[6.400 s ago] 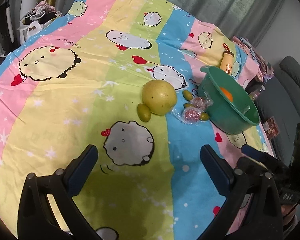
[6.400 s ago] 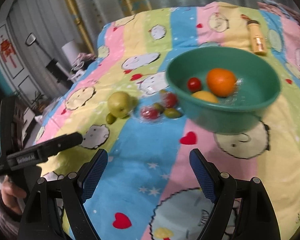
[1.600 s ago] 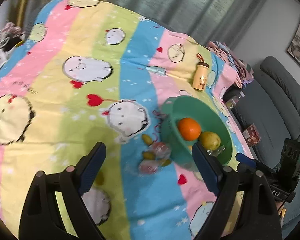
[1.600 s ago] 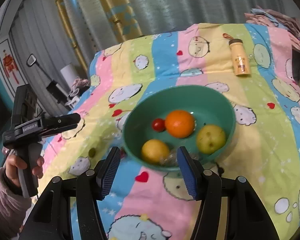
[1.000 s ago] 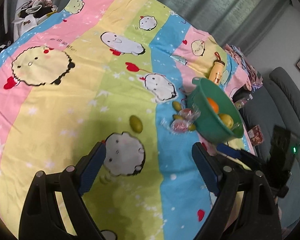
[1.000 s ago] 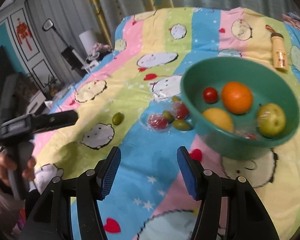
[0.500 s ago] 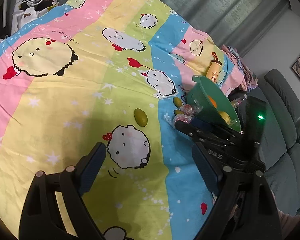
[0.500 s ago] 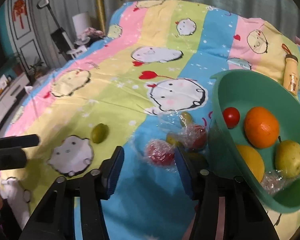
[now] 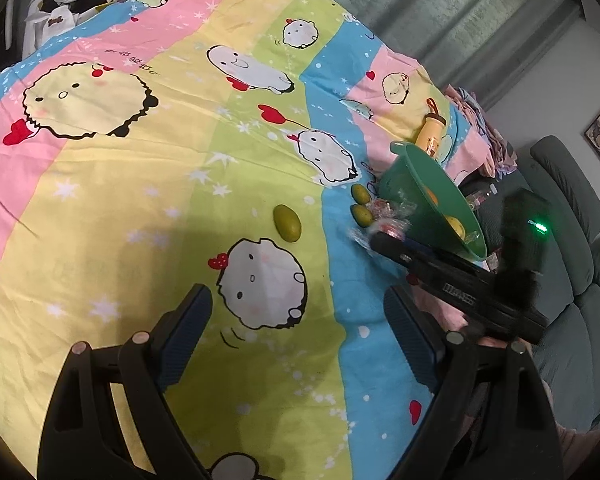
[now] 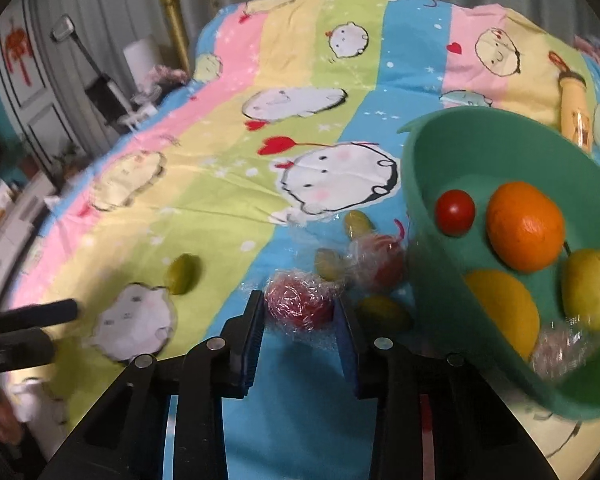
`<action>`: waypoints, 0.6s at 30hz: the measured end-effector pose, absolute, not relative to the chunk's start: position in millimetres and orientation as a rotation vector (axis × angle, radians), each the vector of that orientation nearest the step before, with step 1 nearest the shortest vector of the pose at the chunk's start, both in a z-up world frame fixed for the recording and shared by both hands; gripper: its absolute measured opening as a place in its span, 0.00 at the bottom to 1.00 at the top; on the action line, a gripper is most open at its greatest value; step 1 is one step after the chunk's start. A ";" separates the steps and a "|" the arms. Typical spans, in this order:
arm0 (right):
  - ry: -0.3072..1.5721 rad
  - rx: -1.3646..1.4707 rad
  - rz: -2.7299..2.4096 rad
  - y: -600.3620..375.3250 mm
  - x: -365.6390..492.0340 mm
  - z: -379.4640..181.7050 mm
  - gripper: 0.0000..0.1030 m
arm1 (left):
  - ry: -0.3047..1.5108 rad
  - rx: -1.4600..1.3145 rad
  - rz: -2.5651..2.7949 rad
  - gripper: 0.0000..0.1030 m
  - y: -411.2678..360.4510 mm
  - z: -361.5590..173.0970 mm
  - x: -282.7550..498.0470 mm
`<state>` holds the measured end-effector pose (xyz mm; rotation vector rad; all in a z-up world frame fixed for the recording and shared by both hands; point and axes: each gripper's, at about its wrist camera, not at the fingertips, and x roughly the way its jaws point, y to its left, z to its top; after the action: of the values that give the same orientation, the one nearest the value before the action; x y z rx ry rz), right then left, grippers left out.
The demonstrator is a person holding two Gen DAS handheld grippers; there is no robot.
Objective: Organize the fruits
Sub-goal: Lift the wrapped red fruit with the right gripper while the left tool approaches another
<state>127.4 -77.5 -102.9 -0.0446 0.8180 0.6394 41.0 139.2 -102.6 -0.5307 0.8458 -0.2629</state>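
A green bowl (image 10: 432, 184) on the bedspread holds a cherry tomato (image 10: 455, 212), an orange (image 10: 525, 227), a yellow fruit (image 10: 504, 312), a pear (image 10: 592, 288) and a wrapped fruit (image 10: 560, 350). My right gripper (image 10: 300, 312) has its jaws narrowed around a red fruit in plastic wrap (image 10: 300, 300) lying left of the bowl. A second wrapped red fruit (image 10: 378, 260) and small green fruits (image 10: 358, 222) lie beside it. A lone green fruit (image 9: 287, 223) lies further left. My left gripper (image 9: 298, 320) is open and empty above the bedspread.
A yellow bottle (image 10: 576, 112) lies behind the bowl. The striped cartoon bedspread (image 9: 140, 184) covers the whole surface. A grey sofa (image 9: 580, 280) stands to the right, furniture and a mirror stand (image 10: 72, 40) to the left.
My right gripper moved forward and down to the wrapped red fruit and its jaws narrowed around it. My left gripper stayed open, nearly still.
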 end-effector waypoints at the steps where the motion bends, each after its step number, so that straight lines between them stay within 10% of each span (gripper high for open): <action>1: 0.809 -0.033 0.662 -81.8 120.9 -100.2 0.35 | 0.847 -0.526 -0.264 0.85 137.6 -102.5 41.9; 18: 0.780 0.093 0.729 -166.9 78.6 -96.7 0.35 | 0.828 -0.194 -0.375 0.76 52.7 -82.5 116.6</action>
<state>78.6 -166.9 -96.7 0.0927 0.7802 0.7292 116.6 52.7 -82.5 -0.1937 0.8279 -0.3748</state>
